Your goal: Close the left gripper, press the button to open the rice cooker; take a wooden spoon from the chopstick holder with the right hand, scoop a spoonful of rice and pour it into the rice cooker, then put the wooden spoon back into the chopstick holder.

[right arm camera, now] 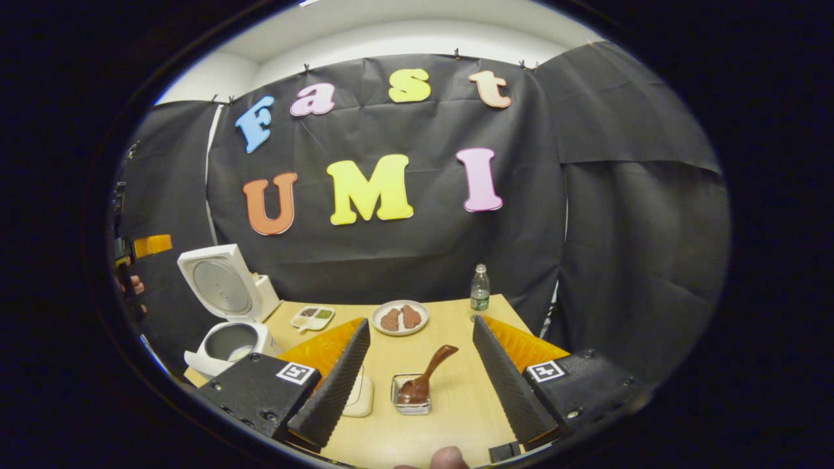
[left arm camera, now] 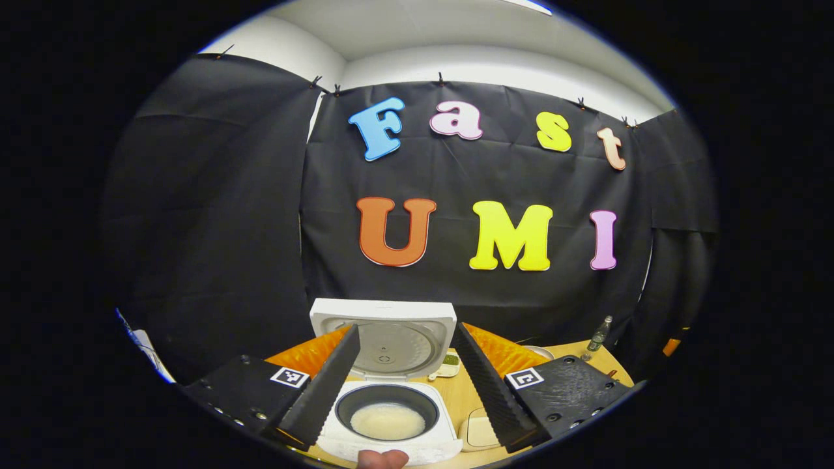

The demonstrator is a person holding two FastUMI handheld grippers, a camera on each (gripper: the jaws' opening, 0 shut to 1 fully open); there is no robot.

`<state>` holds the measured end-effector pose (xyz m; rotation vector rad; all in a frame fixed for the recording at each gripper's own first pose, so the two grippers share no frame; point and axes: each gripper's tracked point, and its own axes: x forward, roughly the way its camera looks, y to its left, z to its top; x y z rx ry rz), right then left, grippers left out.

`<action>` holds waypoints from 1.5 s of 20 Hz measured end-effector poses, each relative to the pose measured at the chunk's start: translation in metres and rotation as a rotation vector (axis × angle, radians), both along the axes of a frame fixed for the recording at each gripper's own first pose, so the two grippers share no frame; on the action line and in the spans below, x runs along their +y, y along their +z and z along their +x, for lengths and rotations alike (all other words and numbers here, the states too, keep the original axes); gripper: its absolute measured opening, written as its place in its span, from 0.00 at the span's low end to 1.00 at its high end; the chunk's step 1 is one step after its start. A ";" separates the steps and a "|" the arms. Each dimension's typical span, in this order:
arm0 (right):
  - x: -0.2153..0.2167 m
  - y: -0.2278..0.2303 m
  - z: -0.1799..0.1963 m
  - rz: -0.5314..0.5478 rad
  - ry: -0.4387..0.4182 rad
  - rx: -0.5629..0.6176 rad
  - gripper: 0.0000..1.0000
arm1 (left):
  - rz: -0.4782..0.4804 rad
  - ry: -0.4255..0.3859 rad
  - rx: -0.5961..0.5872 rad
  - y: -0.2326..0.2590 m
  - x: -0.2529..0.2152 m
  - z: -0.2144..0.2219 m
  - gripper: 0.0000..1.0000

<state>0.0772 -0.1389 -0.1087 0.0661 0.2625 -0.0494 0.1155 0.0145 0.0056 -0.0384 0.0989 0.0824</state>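
The white rice cooker (left arm camera: pixel 391 430) stands open right in front of my left gripper (left arm camera: pixel 407 329), its lid (left arm camera: pixel 384 339) upright and pale rice (left arm camera: pixel 388 421) in the dark inner pot. The left gripper's fingers are spread wide on either side of the cooker and hold nothing. In the right gripper view the cooker (right arm camera: pixel 228 339) is at the far left. A brown wooden spoon (right arm camera: pixel 431 370) leans in a small square holder (right arm camera: pixel 410 402) on the table. My right gripper (right arm camera: pixel 421 322) is open, a little back from the spoon, which lies between its fingers' lines.
On the wooden table (right arm camera: pixel 456 417) are a white plate (right arm camera: pixel 400 317) with brown food, a small sauce dish (right arm camera: pixel 313 317), a bottle (right arm camera: pixel 479 290) at the back and a white rounded container (right arm camera: pixel 359 396) beside the holder. A hand (right arm camera: pixel 133 284) shows at the far left.
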 end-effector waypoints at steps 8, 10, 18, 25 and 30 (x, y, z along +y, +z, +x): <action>-0.010 -0.065 0.032 0.010 0.046 0.080 1.00 | -0.031 0.040 -0.073 0.020 -0.017 -0.012 0.94; -0.014 -0.092 0.045 0.018 0.055 0.105 1.00 | -0.041 0.046 -0.065 0.019 -0.024 -0.010 0.94; -0.014 -0.195 0.110 0.156 0.069 0.223 0.88 | -0.001 0.110 0.020 0.000 -0.027 0.004 0.94; -0.019 -0.243 0.146 0.166 0.070 0.305 0.67 | 0.021 0.149 0.066 -0.010 -0.032 0.008 0.94; -0.017 -0.245 0.150 0.158 0.089 0.311 0.31 | 0.031 0.176 0.092 -0.016 -0.026 0.006 0.94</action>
